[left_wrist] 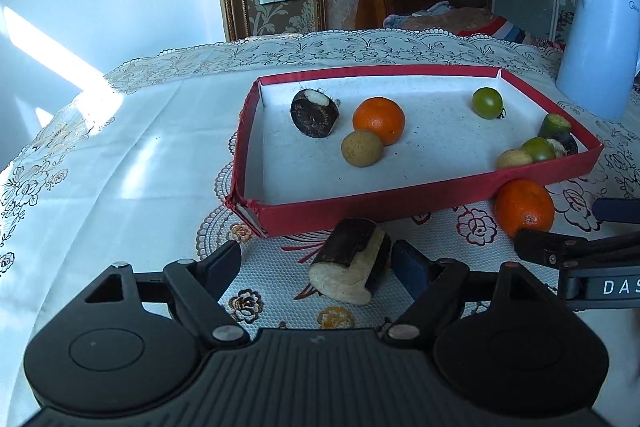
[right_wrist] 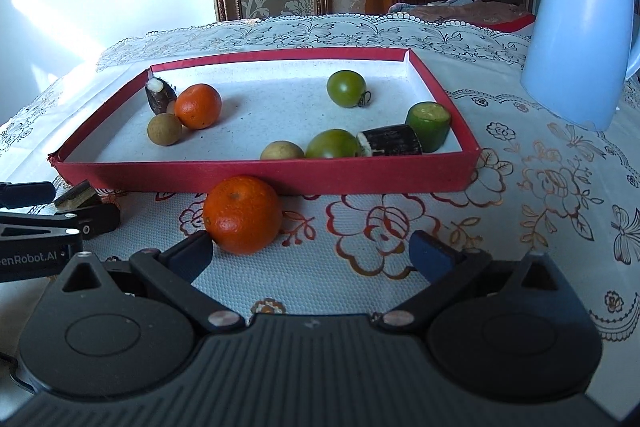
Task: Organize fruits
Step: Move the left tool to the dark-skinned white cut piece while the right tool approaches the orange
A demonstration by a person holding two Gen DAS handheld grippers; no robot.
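With both claws spread, my right claw (right_wrist: 310,253) should pinch the firm, round, roll-prone orange (right_wrist: 242,214) across its middle.

Red tray (right_wrist: 260,175), frame centre, holds mixed fruit; one orange (right_wrist: 242,214) and a dark cane piece (left_wrist: 354,261) lie outside, below it.
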